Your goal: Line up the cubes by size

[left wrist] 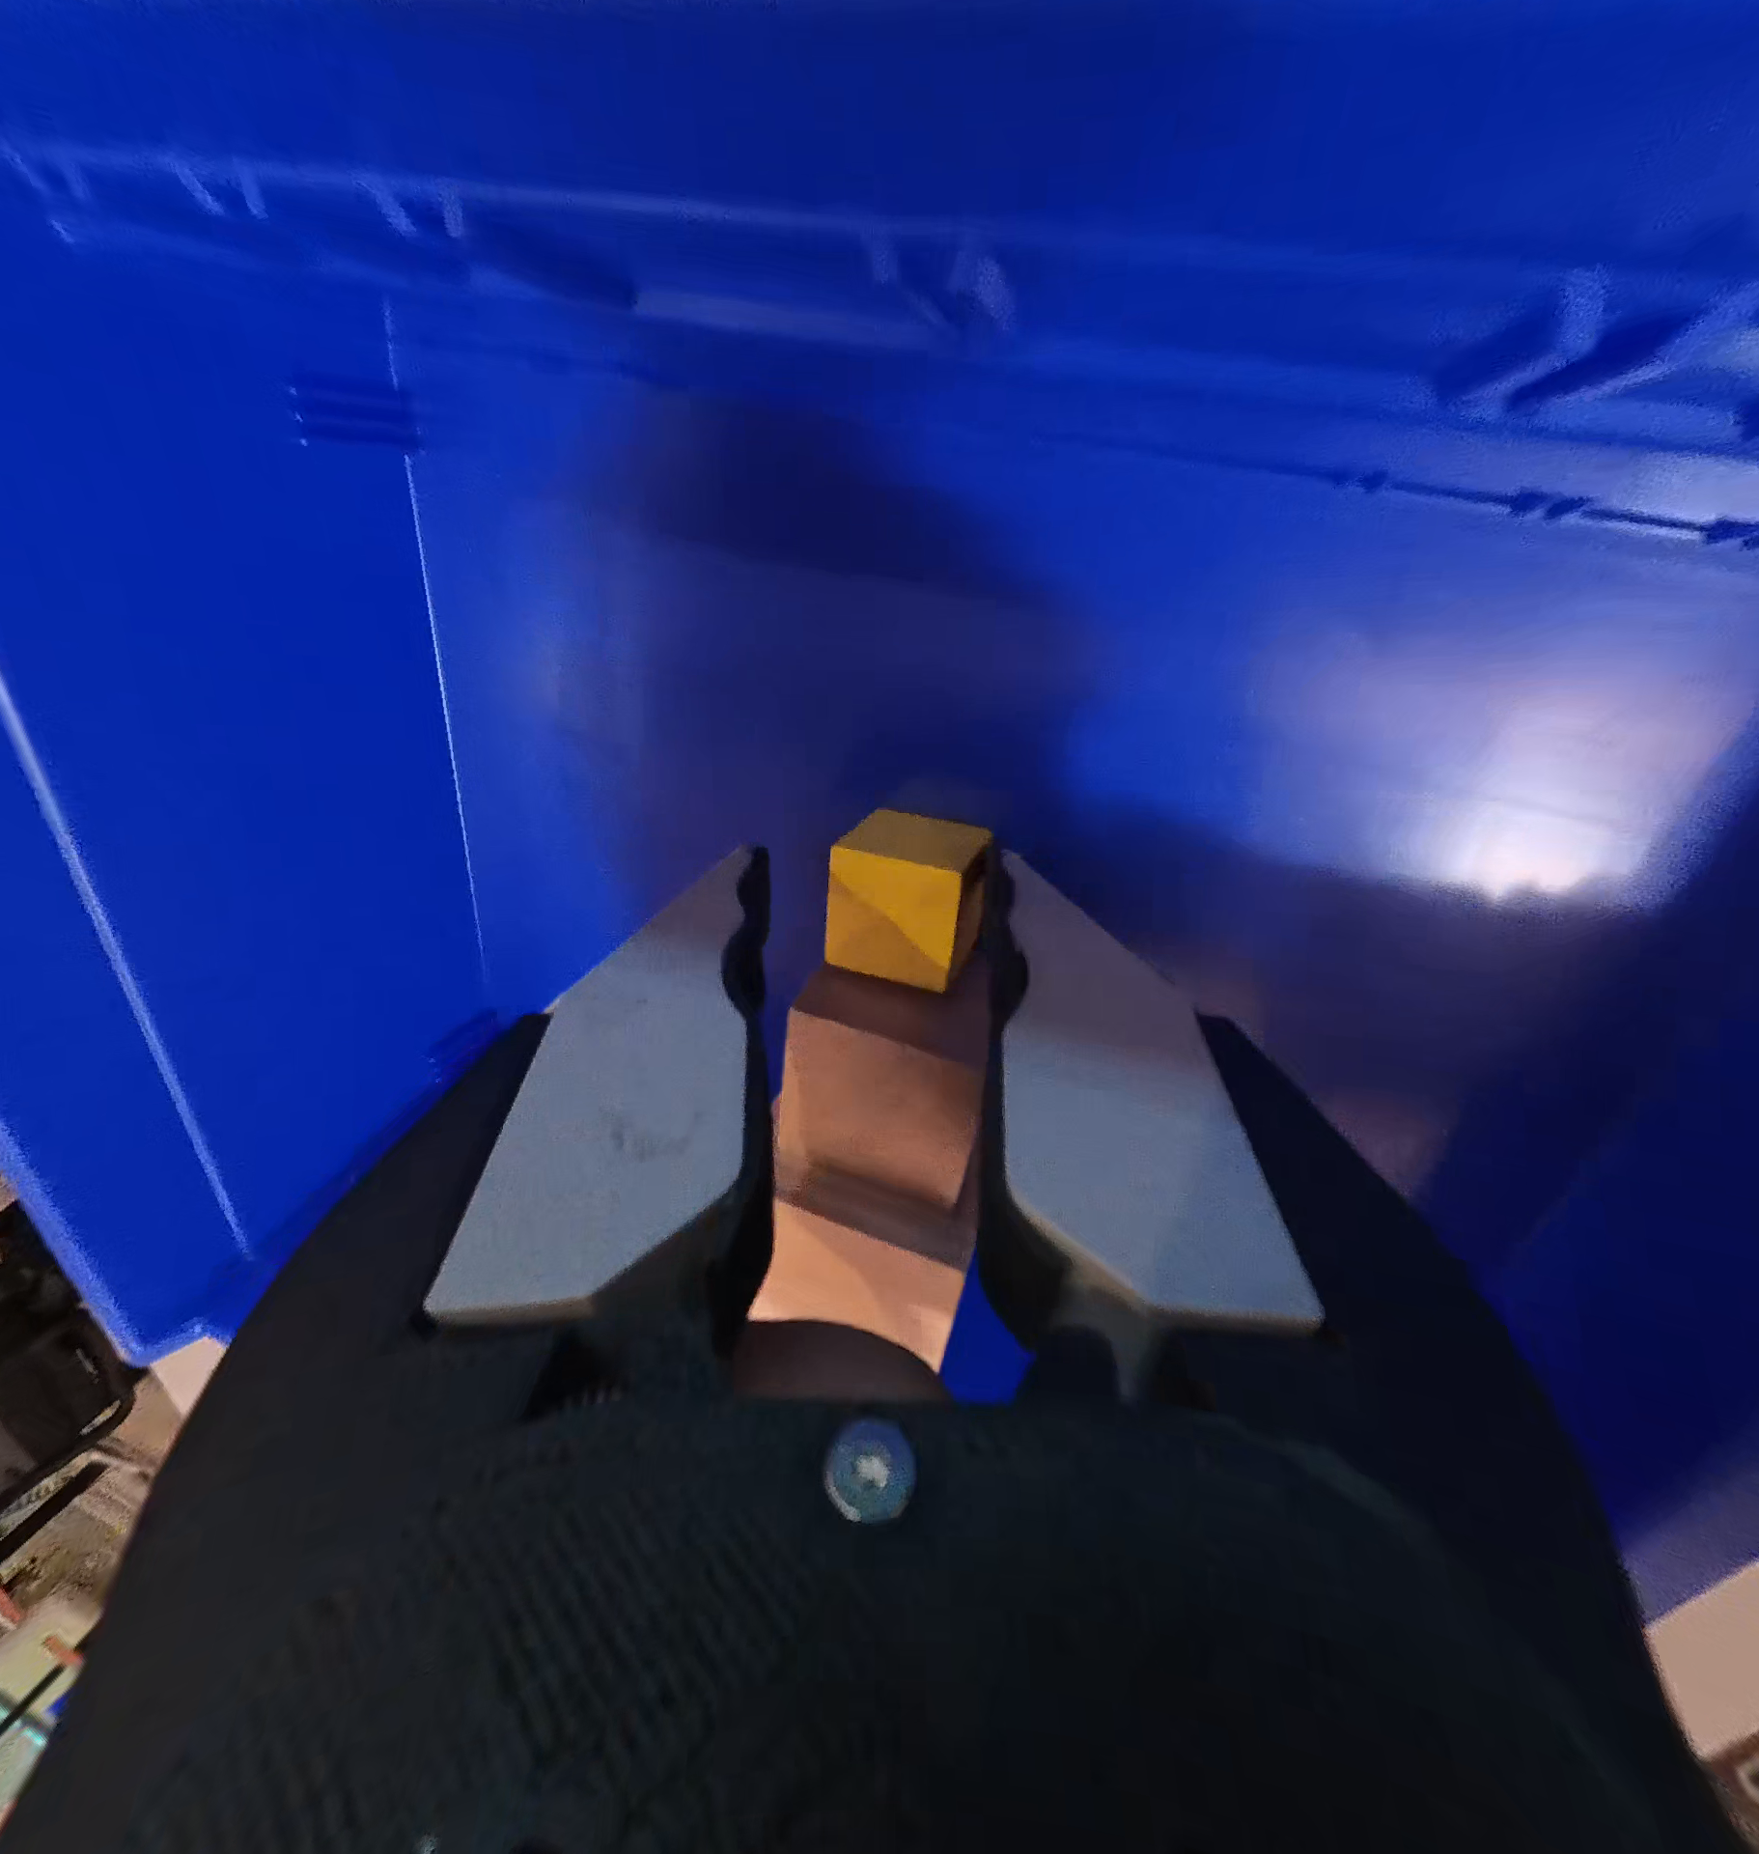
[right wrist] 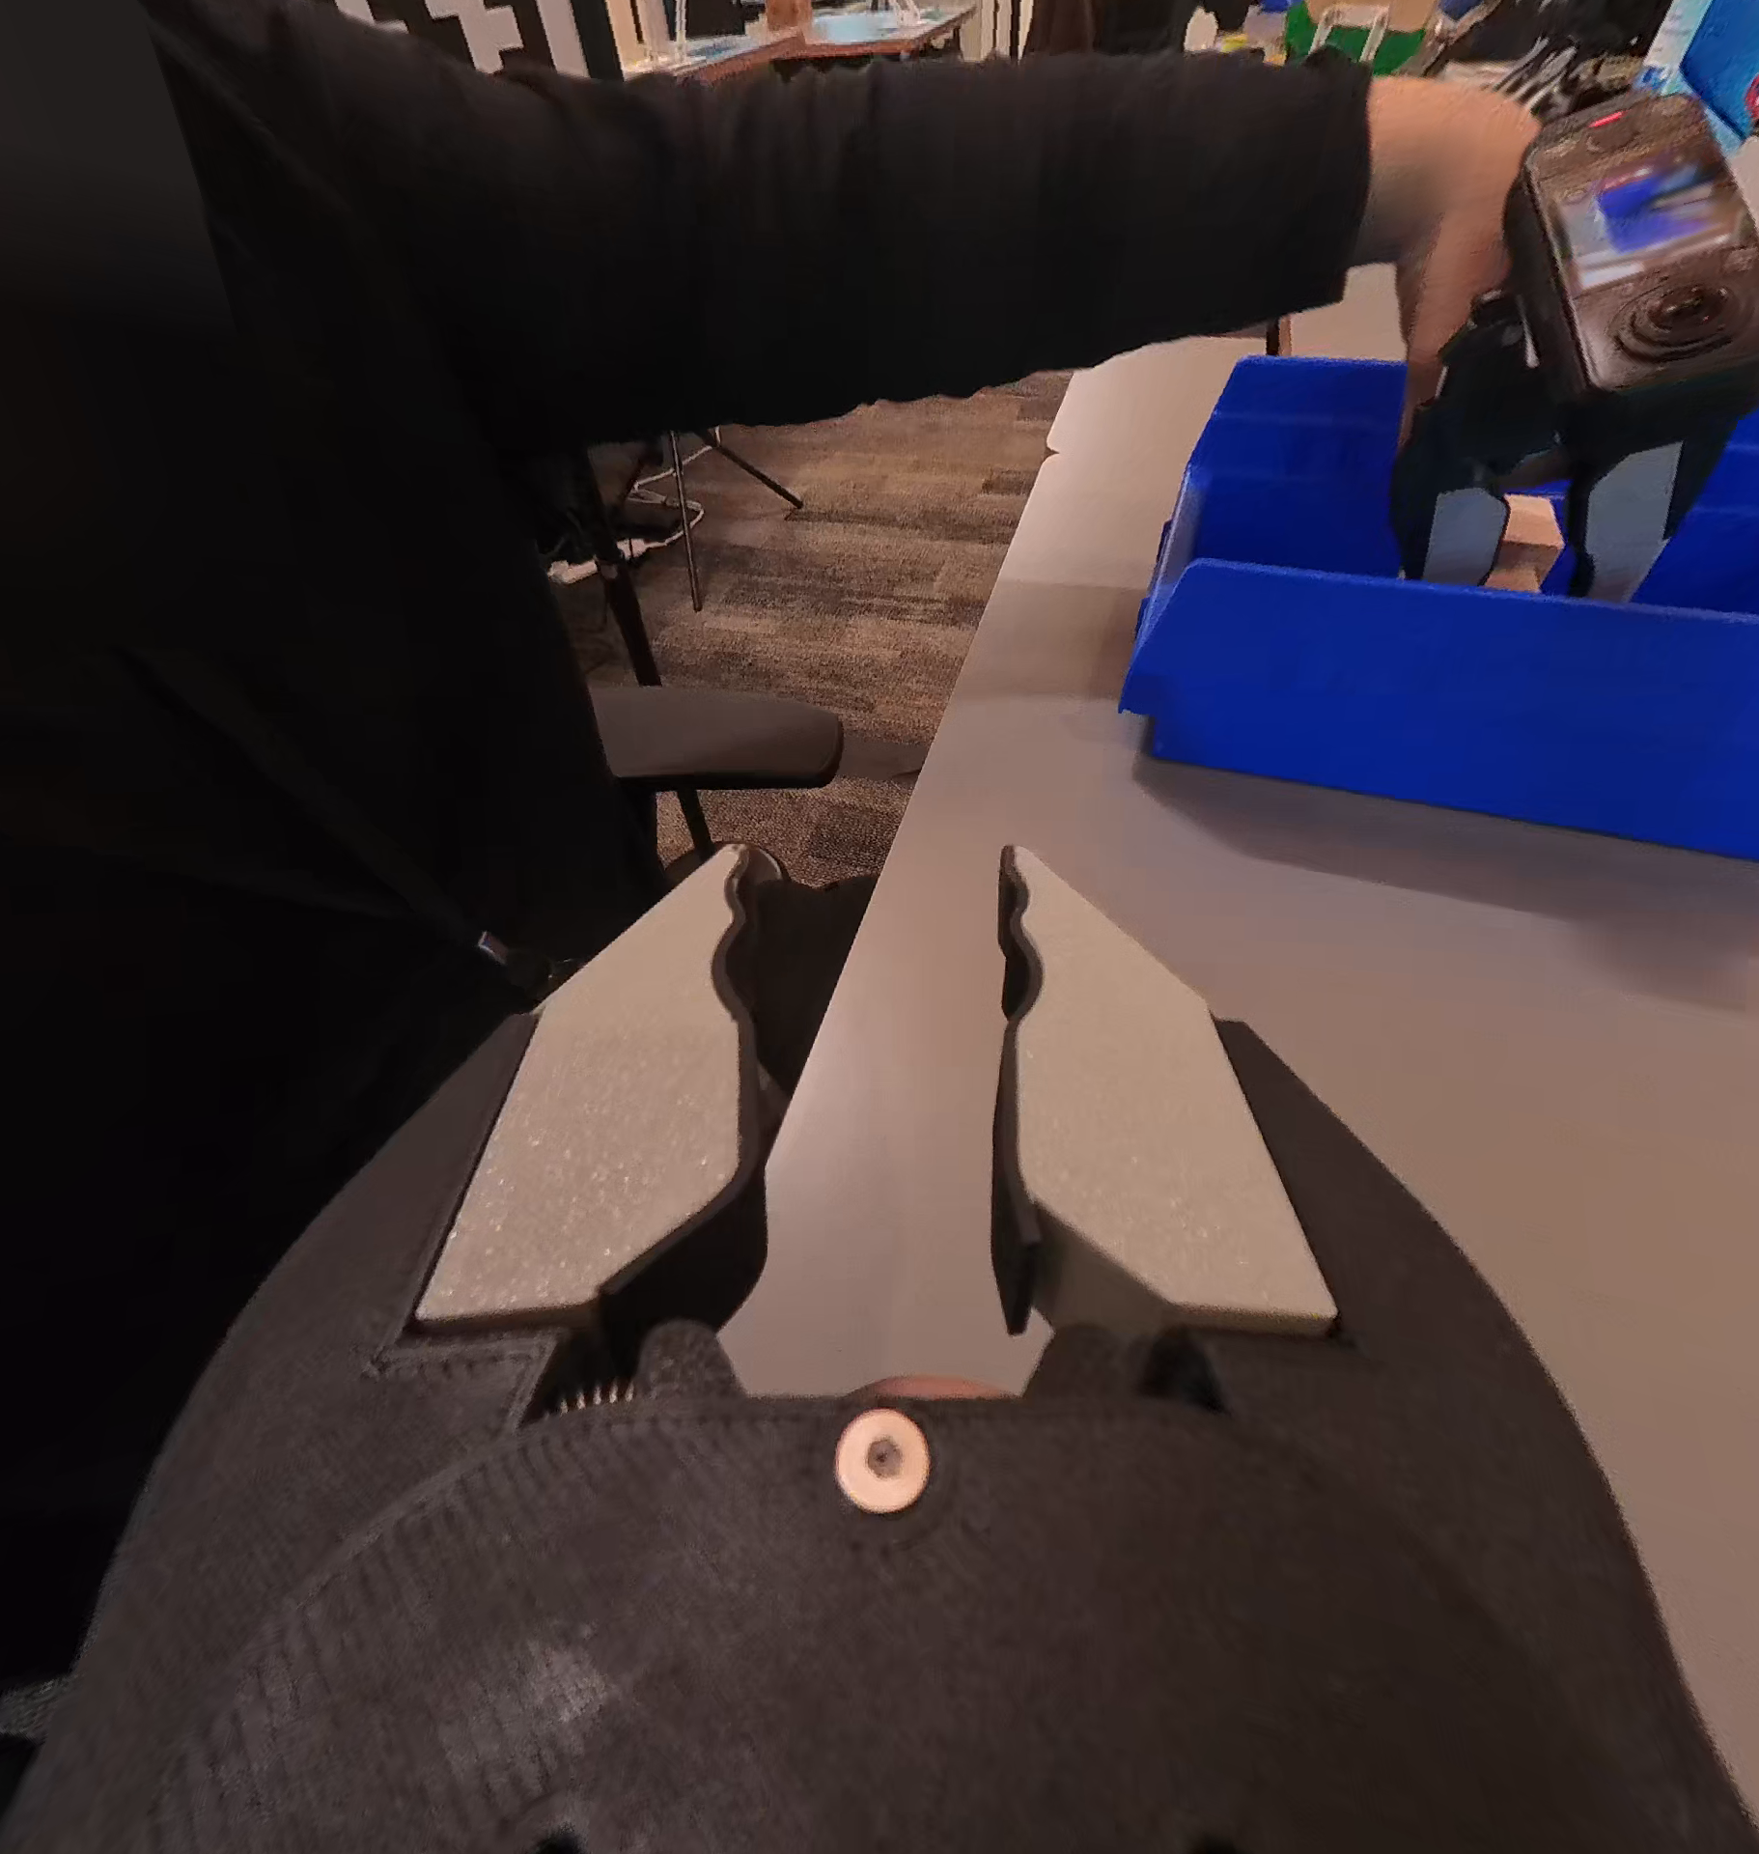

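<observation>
Writing: none legible on bin or cubes. Left gripper (left wrist: 877,863), fingers apart, reaches into the blue bin (left wrist: 254,702); yellow cube (left wrist: 901,898) sits at 12 o'clock between the tips, contact unclear. Wooden blocks (left wrist: 881,1094) below are partly hidden. Right gripper (right wrist: 873,863) hangs over the grey table (right wrist: 1357,1003), fingers apart, holding nothing.

A deep blue plastic bin (right wrist: 1457,742) sits on a pale grey table (right wrist: 1357,1104), its glossy inner wall (left wrist: 1156,502) ribbed near the rim. Beyond the table edge lies mottled brown carpet (right wrist: 855,562), with a black padded chair armrest (right wrist: 725,742) just beside the table and white cables (right wrist: 655,502) farther back.
</observation>
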### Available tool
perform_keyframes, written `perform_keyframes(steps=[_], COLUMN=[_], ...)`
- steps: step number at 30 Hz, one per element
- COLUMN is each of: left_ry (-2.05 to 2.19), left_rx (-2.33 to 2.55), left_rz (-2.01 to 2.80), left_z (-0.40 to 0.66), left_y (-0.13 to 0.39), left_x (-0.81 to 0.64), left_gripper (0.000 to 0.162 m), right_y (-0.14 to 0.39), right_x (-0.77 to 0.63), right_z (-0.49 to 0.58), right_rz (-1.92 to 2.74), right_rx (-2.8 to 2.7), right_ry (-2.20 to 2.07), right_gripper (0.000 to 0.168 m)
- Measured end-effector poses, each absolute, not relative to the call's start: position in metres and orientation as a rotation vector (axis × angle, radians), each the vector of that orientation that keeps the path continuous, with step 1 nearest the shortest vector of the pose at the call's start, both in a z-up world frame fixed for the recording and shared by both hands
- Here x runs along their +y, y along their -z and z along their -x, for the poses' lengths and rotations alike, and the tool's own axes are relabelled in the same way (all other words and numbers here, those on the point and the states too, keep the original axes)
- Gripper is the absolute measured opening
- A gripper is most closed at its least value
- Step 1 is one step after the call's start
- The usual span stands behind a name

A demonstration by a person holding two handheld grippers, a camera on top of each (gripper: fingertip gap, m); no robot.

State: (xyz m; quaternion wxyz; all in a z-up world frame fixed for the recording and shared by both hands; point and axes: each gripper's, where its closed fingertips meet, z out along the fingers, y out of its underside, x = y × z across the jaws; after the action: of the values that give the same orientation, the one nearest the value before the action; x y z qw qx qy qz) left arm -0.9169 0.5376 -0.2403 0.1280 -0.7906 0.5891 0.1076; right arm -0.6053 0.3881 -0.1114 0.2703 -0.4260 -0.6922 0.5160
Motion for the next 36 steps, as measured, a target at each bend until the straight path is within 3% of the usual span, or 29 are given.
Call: perform_keyframes(steps=[3, 9, 22, 36], left_ry=[-0.298, -0.290, -0.108, 0.079], left_rx=[1.752, 1.706, 1.257, 1.217], left_rz=[2.339, 2.268, 1.505, 1.082], left_z=[0.920, 0.913, 0.790, 0.696], left_y=[0.246, 0.242, 0.106, 0.061], left_x=[0.532, 0.538, 0.465, 0.382], left_gripper=[0.031, 0.027, 0.025, 0.025], right_y=[0.111, 0.114, 0.109, 0.098], right_x=[0.393, 0.400, 0.385, 0.381], right_z=[0.598, 0.584, 0.594, 0.642], right_rz=[1.164, 1.211, 1.324, 1.415], right_rx=[-1.831, -1.729, -1.596, -1.366], right_ry=[-1.405, -1.495, -1.674, -1.893], right_gripper=[0.045, 0.040, 0.048, 0.059])
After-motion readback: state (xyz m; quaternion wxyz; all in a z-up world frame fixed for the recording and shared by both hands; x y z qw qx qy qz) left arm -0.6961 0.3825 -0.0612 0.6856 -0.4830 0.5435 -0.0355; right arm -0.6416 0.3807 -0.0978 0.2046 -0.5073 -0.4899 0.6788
